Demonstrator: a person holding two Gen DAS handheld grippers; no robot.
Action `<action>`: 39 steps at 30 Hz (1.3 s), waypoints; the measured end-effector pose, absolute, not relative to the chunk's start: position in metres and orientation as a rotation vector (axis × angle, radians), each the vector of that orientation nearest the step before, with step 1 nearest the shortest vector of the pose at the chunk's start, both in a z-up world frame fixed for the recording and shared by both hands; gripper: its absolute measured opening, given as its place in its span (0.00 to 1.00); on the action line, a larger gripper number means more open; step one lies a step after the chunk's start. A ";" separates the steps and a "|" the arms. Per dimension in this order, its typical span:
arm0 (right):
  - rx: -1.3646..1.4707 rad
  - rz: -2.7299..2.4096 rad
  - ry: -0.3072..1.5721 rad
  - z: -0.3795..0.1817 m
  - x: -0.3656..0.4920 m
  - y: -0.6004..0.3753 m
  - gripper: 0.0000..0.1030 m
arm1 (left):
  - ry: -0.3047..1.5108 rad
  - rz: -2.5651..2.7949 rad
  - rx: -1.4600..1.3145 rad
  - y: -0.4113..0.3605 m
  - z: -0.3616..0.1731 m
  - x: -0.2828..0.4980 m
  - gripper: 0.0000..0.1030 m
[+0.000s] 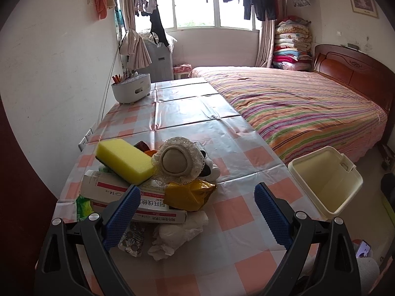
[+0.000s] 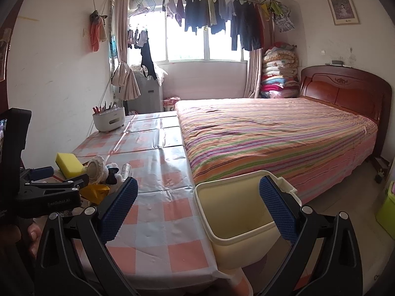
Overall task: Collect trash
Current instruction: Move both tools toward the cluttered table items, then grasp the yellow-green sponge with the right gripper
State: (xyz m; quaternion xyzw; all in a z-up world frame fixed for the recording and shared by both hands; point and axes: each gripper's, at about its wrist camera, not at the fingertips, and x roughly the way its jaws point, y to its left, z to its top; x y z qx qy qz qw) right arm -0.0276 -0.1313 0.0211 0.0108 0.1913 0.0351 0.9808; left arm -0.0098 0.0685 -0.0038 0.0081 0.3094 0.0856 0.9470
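A heap of items lies on the checked table [image 1: 237, 167]: a yellow sponge [image 1: 124, 164], a lace-trimmed round pad [image 1: 179, 161], medicine boxes [image 1: 153, 209], a yellow wrapper [image 1: 187, 194] and a crumpled white tissue [image 1: 177, 234]. My left gripper [image 1: 196, 217] is open, its fingers just over the near side of the heap, the tissue between them. A cream trash bin [image 1: 325, 180] stands off the table's right edge. My right gripper [image 2: 197, 212] is open and empty over the bin's [image 2: 237, 224] near rim. The left gripper [image 2: 47, 185] also shows in the right wrist view.
A white holder with pens [image 1: 130, 87] stands at the table's far left. A bed with a striped cover [image 1: 308, 108] lies along the table's right side. A green box [image 2: 387, 212] sits on the floor at right. A phone [image 1: 363, 249] lies low right.
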 end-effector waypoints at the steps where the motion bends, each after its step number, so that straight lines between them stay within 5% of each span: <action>1: 0.019 0.074 0.385 0.021 -0.027 -0.130 0.94 | 0.628 0.185 0.017 0.071 -0.003 -0.010 0.88; 39: -0.155 0.523 0.264 0.034 0.054 -0.003 0.94 | 0.594 0.504 -0.091 0.185 0.001 -0.061 0.88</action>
